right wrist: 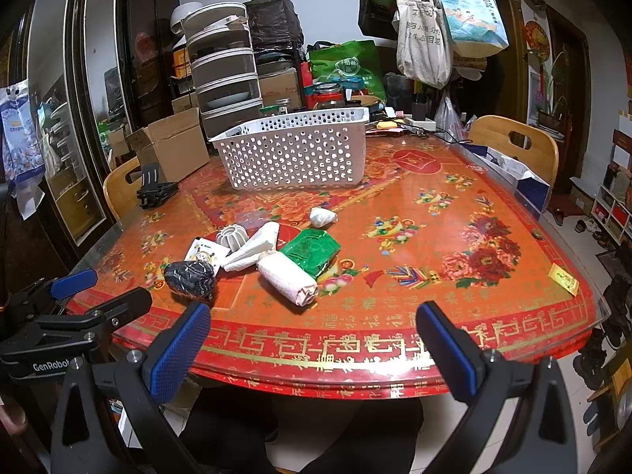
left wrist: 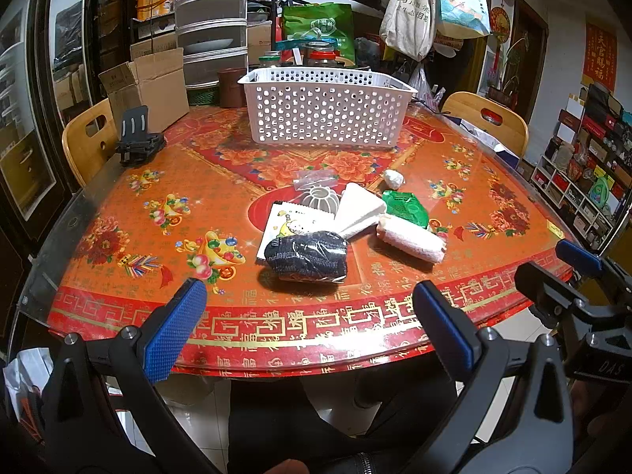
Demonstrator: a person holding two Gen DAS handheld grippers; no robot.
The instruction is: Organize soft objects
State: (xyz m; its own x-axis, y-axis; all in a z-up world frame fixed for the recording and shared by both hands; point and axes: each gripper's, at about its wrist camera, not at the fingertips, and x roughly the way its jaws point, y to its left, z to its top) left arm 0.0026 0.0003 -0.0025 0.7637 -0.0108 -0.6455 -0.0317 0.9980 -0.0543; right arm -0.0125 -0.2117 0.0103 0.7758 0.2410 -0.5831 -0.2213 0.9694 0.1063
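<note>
A white perforated basket (left wrist: 328, 112) (right wrist: 296, 150) stands at the far middle of the red table. A pile lies nearer: a black bundle in clear wrap (left wrist: 306, 254) (right wrist: 189, 278), a pink rolled towel (left wrist: 409, 239) (right wrist: 286, 278), a white folded cloth (left wrist: 359, 209) (right wrist: 254, 249), a green packet (left wrist: 405, 207) (right wrist: 310, 251), a small white wad (left wrist: 393, 177) (right wrist: 322, 216), a grey ribbed piece (left wrist: 318, 197) (right wrist: 233, 236) and a printed card (left wrist: 290, 223) (right wrist: 205, 252). My left gripper (left wrist: 312, 328) and right gripper (right wrist: 320, 351) are open and empty at the table's near edge.
A cardboard box (left wrist: 152, 83) (right wrist: 172, 150) and a black phone stand (left wrist: 136, 140) (right wrist: 154, 187) sit at the table's far left. Wooden chairs (left wrist: 85, 138) (right wrist: 513, 146) stand at both sides. Jars, stacked bins and hanging bags crowd the back.
</note>
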